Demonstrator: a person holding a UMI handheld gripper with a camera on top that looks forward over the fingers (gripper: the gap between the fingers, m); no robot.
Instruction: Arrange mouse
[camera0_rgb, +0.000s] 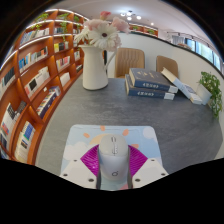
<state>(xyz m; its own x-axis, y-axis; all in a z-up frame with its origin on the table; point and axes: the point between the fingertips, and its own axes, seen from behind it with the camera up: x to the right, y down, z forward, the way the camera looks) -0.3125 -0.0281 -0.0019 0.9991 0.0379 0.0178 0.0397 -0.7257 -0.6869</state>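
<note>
A white computer mouse lies lengthwise between my gripper's two fingers, its nose pointing away from me. My gripper is shut on it: the magenta pads press against both of its sides with no gap showing. Under and around the mouse is a pale, pastel-patterned mouse mat on the grey table. I cannot tell whether the mouse rests on the mat or is held just above it.
A white vase of pale flowers stands beyond the mat, a stack of blue books to its right. Wooden bookshelves line the left, chairs stand behind the table, and a green plant is at the right.
</note>
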